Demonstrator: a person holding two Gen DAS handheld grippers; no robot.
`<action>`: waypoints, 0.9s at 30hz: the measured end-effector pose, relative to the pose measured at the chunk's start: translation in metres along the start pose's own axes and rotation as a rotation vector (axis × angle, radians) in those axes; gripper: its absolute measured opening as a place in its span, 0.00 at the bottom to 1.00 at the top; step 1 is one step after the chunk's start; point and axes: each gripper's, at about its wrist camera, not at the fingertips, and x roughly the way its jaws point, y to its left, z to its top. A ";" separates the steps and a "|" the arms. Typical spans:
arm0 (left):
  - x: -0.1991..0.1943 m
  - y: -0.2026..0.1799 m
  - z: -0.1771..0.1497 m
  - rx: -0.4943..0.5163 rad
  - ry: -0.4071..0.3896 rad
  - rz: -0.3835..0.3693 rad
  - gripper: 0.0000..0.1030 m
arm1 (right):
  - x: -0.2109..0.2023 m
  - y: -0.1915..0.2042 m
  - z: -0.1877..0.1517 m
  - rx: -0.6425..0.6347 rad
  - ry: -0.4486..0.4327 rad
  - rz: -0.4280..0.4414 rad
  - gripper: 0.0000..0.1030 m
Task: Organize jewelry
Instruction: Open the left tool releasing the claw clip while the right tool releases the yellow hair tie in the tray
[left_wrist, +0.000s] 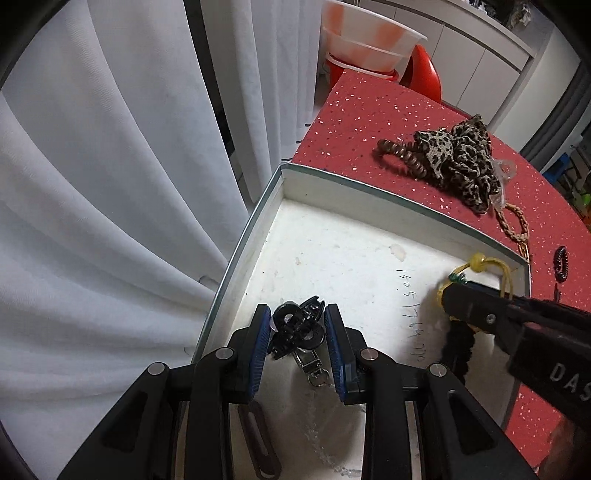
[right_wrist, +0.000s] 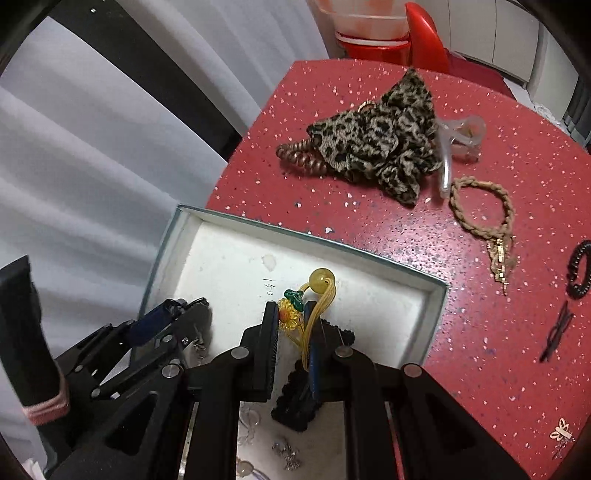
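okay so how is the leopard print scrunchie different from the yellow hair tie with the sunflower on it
The leopard print scrunchie is bulky ruffled fabric; the yellow hair tie is thin cord with a bead and a sunflower charm. The scrunchie lies loose on the red table; the hair tie is over the white box, between the right gripper fingers. Both are hair accessories.

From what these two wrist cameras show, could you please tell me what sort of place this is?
Probably a room in a home: a red speckled table by white pleated curtains, white cabinet doors behind, and a leopard-print fabric scrunchie beside a shallow white open box.
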 end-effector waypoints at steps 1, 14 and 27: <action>0.001 0.000 0.000 0.001 -0.002 0.003 0.31 | 0.003 0.000 0.001 -0.001 0.005 -0.003 0.14; 0.000 -0.002 -0.002 0.002 -0.017 0.032 0.62 | 0.013 0.002 0.000 0.013 0.040 -0.009 0.26; -0.015 -0.005 -0.007 0.008 -0.001 0.031 0.62 | -0.018 -0.009 0.004 0.049 0.016 0.026 0.55</action>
